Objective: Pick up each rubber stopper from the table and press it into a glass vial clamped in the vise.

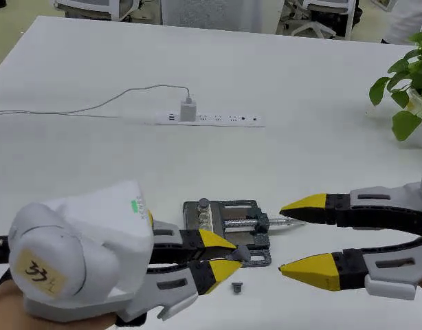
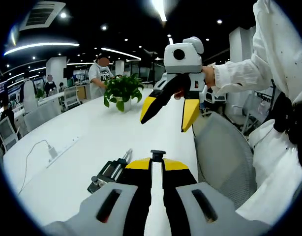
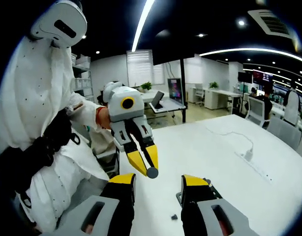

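Left gripper (image 1: pixel 233 254) is clamped tight on a grey rubber stopper (image 1: pixel 242 253), held right at the front corner of the vise (image 1: pixel 228 234). The glass vial (image 1: pixel 205 218) stands upright between the vise's plates, just behind that gripper's upper jaw. A second stopper (image 1: pixel 237 289) lies loose on the table (image 1: pixel 300 89), just in front of the vise. Right gripper (image 1: pixel 280 237) hangs wide open by the vise's screw end, nothing in it. Further back there's a power strip (image 1: pixel 211 118) with a charger (image 1: pixel 188 110) plugged in, and a plant (image 1: pixel 407 82) at the right edge.
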Demonstrator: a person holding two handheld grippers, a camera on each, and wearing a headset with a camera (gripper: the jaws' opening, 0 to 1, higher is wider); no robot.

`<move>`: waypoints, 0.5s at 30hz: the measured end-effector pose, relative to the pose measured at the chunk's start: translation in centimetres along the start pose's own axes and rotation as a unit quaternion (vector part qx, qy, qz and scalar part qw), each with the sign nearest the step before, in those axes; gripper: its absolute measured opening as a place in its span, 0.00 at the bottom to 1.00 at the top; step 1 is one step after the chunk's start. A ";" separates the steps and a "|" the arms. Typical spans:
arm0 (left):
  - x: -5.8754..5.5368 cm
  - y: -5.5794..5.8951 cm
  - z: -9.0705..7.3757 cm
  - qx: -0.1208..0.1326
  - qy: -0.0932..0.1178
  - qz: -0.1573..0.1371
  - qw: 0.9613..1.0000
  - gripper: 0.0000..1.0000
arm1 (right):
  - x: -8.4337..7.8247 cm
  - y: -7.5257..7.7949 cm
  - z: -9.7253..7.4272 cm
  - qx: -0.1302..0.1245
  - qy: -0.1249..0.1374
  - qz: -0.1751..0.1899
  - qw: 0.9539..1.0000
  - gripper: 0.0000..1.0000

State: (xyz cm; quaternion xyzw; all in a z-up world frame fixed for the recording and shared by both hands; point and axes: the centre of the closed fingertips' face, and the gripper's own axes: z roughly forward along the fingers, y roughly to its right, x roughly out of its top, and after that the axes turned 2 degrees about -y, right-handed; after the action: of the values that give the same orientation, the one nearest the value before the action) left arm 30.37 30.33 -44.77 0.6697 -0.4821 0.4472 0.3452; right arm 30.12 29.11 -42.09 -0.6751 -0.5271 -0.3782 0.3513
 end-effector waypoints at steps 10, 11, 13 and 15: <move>1.4 1.1 -0.2 -0.019 0.014 0.014 1.000 0.03 | 0.0 -1.6 0.7 0.040 -0.009 -0.001 0.999 0.16; 1.5 1.2 -0.2 -0.021 0.014 0.015 1.000 0.03 | 0.0 -1.7 0.7 0.041 -0.010 -0.001 0.999 0.16; 1.6 1.3 -0.2 -0.022 0.013 0.019 0.999 0.03 | 0.0 -1.8 0.8 0.045 -0.012 -0.003 0.999 0.15; 1.6 1.5 -0.2 -0.027 0.011 0.022 0.999 0.03 | 0.0 -2.0 0.8 0.048 -0.014 -0.005 0.999 0.12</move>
State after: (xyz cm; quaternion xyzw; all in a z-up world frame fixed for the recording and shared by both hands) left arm 29.13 29.50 -43.18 0.6446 -0.5044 0.4490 0.3583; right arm 28.30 30.20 -42.33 -0.6597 -0.5530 -0.3449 0.3742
